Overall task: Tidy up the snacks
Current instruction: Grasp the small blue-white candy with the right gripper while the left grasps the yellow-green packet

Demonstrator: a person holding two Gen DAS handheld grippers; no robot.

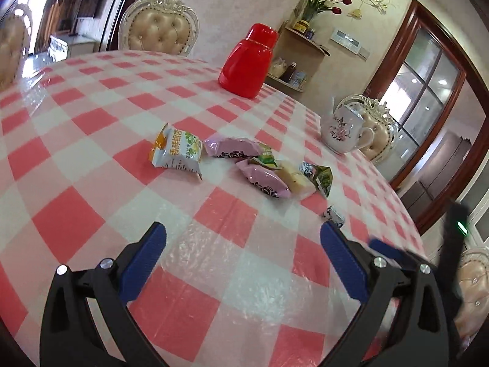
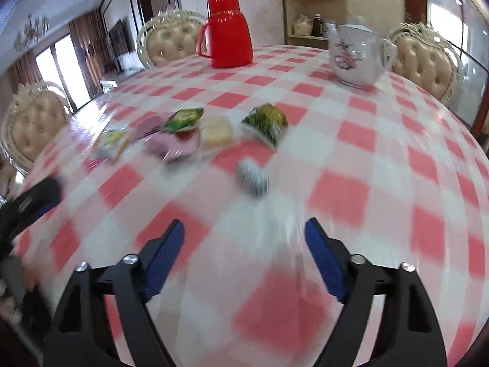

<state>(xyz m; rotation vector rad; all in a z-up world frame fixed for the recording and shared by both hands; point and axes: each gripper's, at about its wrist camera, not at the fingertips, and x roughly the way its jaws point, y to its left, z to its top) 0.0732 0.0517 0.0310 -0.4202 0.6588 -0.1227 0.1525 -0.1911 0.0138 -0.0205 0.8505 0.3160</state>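
Observation:
Several wrapped snacks lie on the pink checked tablecloth (image 1: 76, 220). In the left wrist view: a white-orange packet (image 1: 177, 151), two pink packets (image 1: 230, 146) (image 1: 264, 179), a pale yellow cake (image 1: 295, 176), a green packet (image 1: 322, 177) and a small blue-white candy (image 1: 334, 214). My left gripper (image 1: 243, 235) is open and empty, short of them. In the blurred right wrist view the candy (image 2: 253, 177) lies ahead of my open, empty right gripper (image 2: 244, 229); the green packet (image 2: 266, 122), cake (image 2: 215, 130) and pink packet (image 2: 174, 145) lie beyond.
A red thermos (image 1: 247, 61) (image 2: 227, 32) stands at the far side. A white floral teapot (image 1: 345, 130) (image 2: 357, 55) stands at the right. Padded chairs (image 1: 159, 30) ring the table. The other gripper shows at the right edge (image 1: 394, 253) and left edge (image 2: 33, 202).

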